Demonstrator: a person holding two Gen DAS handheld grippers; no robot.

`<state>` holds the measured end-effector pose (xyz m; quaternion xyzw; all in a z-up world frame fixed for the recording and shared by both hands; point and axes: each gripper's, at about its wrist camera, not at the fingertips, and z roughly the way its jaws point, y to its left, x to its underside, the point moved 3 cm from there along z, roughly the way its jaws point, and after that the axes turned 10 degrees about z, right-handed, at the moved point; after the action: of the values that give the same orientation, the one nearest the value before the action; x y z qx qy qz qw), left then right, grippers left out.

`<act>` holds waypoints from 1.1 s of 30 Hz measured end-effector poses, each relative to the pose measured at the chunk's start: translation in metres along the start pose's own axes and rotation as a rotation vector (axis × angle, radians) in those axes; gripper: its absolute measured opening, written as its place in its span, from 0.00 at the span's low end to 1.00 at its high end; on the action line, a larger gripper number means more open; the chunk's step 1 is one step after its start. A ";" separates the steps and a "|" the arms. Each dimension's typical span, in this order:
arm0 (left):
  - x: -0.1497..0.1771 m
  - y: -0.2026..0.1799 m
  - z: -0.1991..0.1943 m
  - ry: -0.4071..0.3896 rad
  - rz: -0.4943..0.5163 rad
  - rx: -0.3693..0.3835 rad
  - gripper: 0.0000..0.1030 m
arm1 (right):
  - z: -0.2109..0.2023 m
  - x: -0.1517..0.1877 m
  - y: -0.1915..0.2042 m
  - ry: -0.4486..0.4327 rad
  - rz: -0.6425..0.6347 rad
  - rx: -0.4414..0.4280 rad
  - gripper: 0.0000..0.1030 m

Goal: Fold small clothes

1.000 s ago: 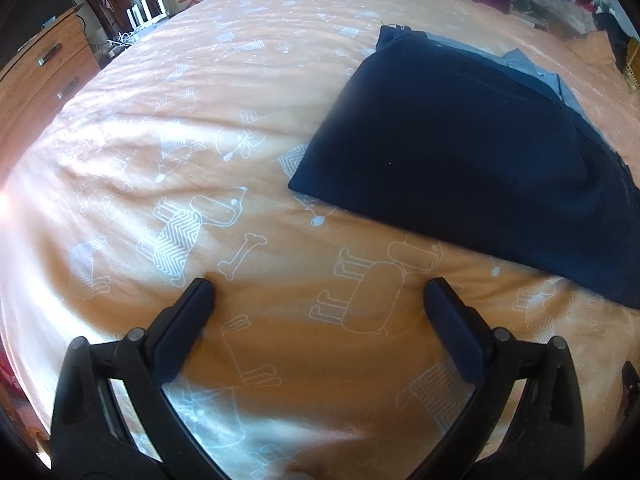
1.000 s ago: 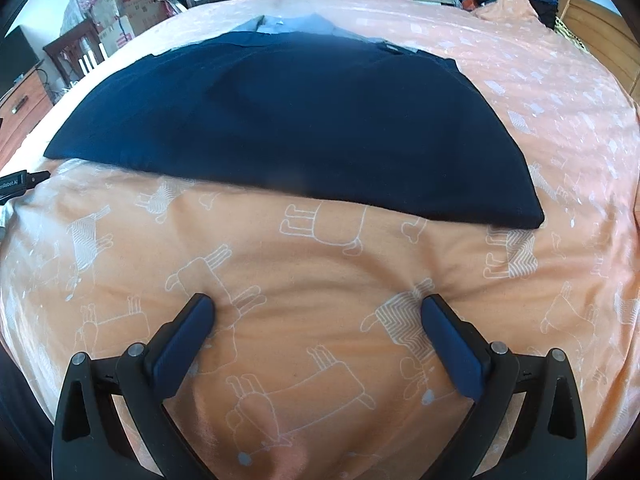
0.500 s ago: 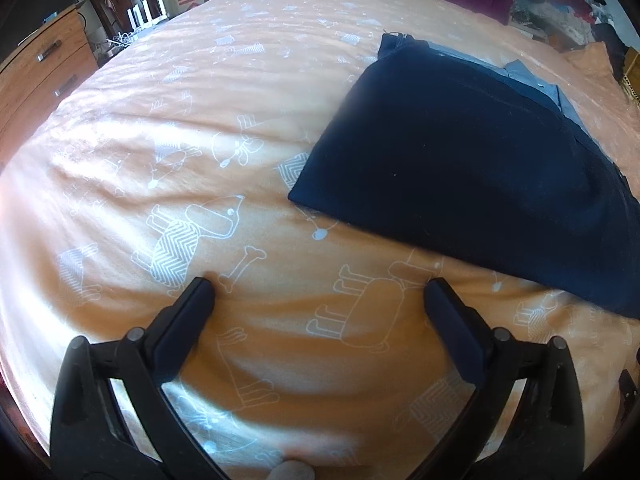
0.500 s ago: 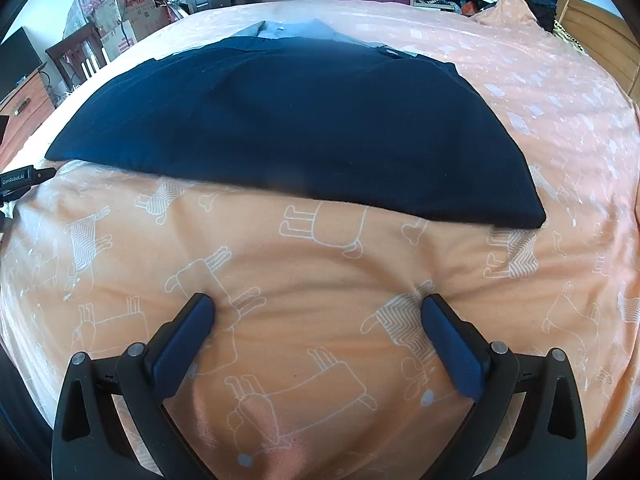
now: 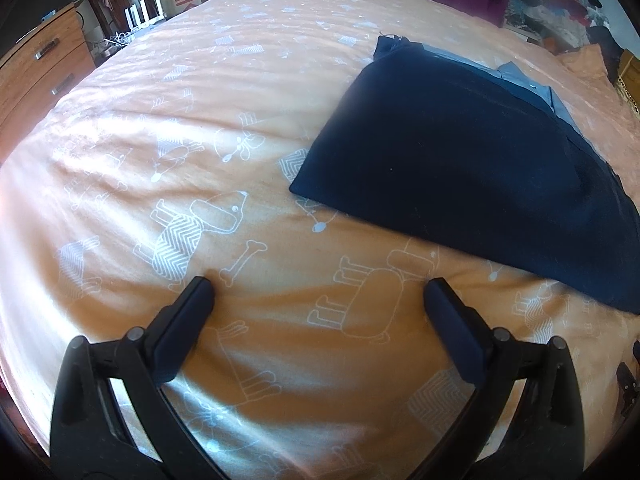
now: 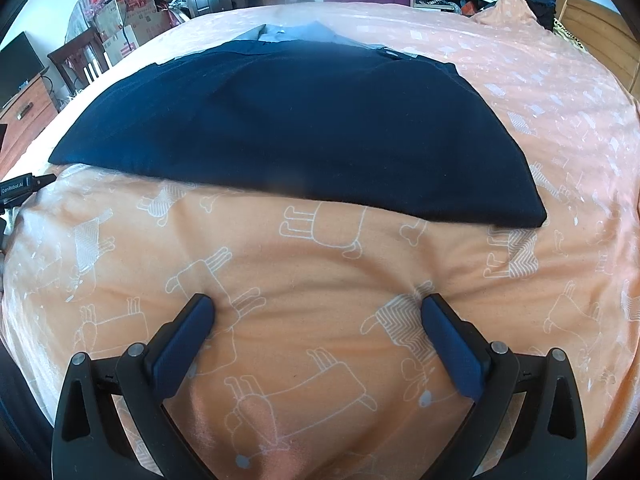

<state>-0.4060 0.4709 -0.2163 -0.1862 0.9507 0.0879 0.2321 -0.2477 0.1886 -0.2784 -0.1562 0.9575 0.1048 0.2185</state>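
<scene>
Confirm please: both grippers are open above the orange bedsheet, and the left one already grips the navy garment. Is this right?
Not quite. The left gripper holds nothing: the left wrist view shows its jaws spread over the bedsheet, short of the navy garment. The right gripper is open too.

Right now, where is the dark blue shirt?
The dark blue shirt lies flat on the orange bedspread, ahead of both open grippers; in the left wrist view it is on the right side, over a lighter blue garment.
</scene>
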 end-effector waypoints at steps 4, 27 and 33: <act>0.000 0.000 -0.001 0.002 0.003 0.011 1.00 | 0.000 0.000 0.000 -0.003 -0.002 0.000 1.00; -0.046 0.012 0.020 -0.060 -0.518 0.693 0.99 | 0.002 0.000 0.000 -0.019 -0.008 -0.007 1.00; -0.054 0.005 0.023 -0.130 -0.460 0.573 0.83 | -0.002 -0.004 -0.001 0.009 -0.007 -0.017 1.00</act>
<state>-0.3545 0.4986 -0.2110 -0.3166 0.8532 -0.2246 0.3484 -0.2452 0.1882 -0.2749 -0.1618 0.9571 0.1113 0.2132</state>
